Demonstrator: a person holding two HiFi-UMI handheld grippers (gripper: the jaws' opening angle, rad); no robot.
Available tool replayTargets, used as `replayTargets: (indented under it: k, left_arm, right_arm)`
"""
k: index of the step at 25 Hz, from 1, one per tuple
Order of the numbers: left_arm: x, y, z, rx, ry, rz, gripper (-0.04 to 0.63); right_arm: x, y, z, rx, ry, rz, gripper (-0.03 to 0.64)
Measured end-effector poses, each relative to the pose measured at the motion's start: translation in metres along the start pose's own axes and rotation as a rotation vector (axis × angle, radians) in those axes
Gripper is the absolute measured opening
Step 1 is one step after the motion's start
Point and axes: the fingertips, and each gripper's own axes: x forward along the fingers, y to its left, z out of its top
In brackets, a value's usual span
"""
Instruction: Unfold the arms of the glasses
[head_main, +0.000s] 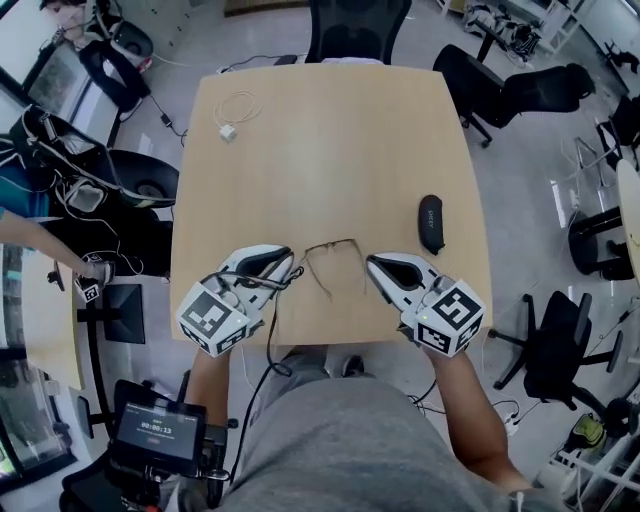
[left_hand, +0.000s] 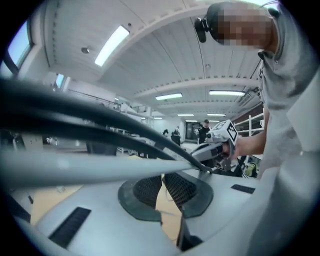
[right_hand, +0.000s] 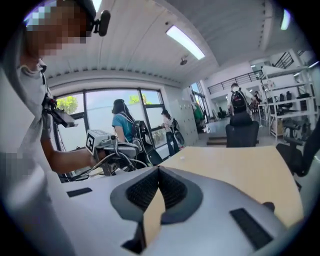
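Thin wire-framed glasses (head_main: 330, 262) lie on the wooden table (head_main: 330, 150) near its front edge, lenses facing away from me and the arms pointing back toward me. My left gripper (head_main: 288, 266) rests just left of the frame, with its tips close to the left hinge. My right gripper (head_main: 372, 263) sits just right of the frame. In each gripper view the ribbed pads (left_hand: 174, 186) (right_hand: 145, 189) meet at the tip with nothing between them. Blurred dark cables (left_hand: 90, 125) cross the left gripper view. The glasses do not show clearly in either gripper view.
A black glasses case (head_main: 430, 222) lies on the table to the right. A white cable with a plug (head_main: 232, 118) lies at the far left corner. Office chairs (head_main: 520, 90) surround the table, and people stand in the background.
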Motion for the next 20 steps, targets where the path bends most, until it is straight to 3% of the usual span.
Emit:
replayTargets:
  k: [3, 7, 12, 20]
  left_arm:
    - [-0.02, -0.026, 0.046, 0.047, -0.109, 0.099, 0.023]
    - [-0.046, -0.075, 0.092, 0.124, -0.193, 0.164, 0.022]
    - [-0.073, -0.135, 0.121, 0.194, -0.235, 0.196, 0.021]
    - [-0.104, -0.207, 0.141, 0.263, -0.249, 0.22, 0.022]
  right_arm:
    - [-0.043, 0.029, 0.035, -0.066, -0.1, 0.016, 0.008]
    - [-0.104, 0.07, 0.071, -0.174, -0.208, 0.018, 0.008]
    - [-0.163, 0.123, 0.087, -0.266, -0.276, 0.039, 0.008]
    - [-0.22, 0.169, 0.087, -0.322, -0.316, 0.041, 0.008]
